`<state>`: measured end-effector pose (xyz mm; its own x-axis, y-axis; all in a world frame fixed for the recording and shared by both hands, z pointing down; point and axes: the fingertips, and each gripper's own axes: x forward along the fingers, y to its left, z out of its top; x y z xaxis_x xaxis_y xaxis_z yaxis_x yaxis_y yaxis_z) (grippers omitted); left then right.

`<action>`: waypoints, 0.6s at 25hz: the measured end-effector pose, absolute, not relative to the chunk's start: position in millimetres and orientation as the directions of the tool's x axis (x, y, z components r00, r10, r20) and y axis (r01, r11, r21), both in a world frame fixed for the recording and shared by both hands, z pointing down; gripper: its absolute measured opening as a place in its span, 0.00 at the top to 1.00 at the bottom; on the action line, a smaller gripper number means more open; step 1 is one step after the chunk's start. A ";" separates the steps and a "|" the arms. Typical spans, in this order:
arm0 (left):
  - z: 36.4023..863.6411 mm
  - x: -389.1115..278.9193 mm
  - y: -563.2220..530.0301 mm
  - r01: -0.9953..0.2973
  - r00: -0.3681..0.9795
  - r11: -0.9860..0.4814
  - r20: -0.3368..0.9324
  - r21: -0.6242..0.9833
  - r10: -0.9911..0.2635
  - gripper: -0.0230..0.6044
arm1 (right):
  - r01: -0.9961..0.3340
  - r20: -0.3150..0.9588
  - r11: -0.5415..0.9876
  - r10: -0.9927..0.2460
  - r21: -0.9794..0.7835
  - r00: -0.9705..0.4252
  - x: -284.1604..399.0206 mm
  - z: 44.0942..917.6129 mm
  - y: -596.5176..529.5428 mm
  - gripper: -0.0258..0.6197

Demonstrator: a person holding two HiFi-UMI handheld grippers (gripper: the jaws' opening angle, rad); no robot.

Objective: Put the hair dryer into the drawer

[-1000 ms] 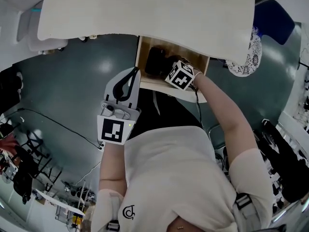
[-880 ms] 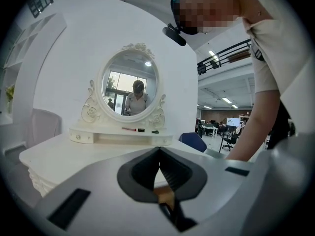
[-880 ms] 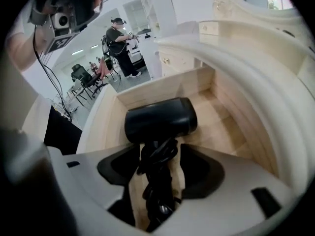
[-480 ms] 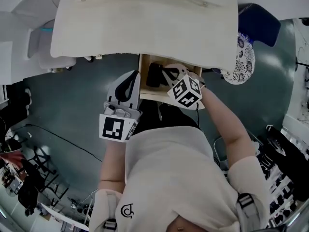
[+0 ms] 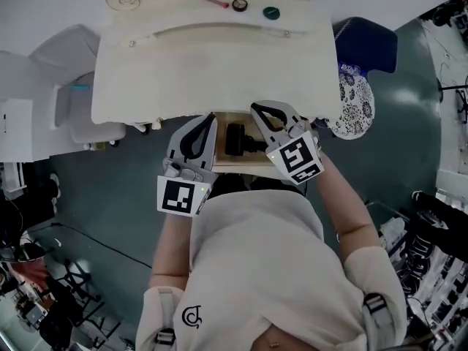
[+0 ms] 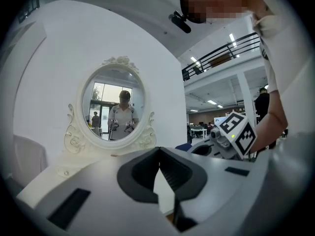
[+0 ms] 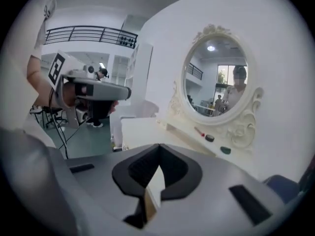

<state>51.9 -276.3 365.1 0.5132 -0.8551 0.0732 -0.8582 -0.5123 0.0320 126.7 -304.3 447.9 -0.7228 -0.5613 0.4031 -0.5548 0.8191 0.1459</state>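
Note:
The black hair dryer (image 5: 235, 139) lies in the open wooden drawer (image 5: 219, 159) under the white dressing table (image 5: 146, 72). My right gripper (image 5: 257, 109) is above the drawer's right side, shut and empty; in its own view the right gripper (image 7: 158, 146) faces the table top and mirror. Over the drawer's left edge, also shut with nothing in it, is my left gripper (image 5: 210, 117), and the left gripper (image 6: 158, 150) points level at the mirror. Neither gripper touches the dryer.
An oval white-framed mirror (image 6: 114, 109) stands at the back of the table. A red stick (image 5: 212, 1) and two small round pots (image 5: 239, 6) lie near it. A white seat (image 5: 80, 115) is at the left, a patterned round cushion (image 5: 352, 101) at the right.
My right gripper has come up out of the drawer, leaving the hair dryer lying inside. The left gripper has risen a little beside it.

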 end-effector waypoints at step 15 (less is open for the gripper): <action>303.6 58.5 -287.1 -0.824 0.560 -0.559 0.011 -0.097 -0.828 0.94 | -0.786 -0.041 0.604 -0.789 0.130 -0.613 184.6 294.1 -293.0 0.95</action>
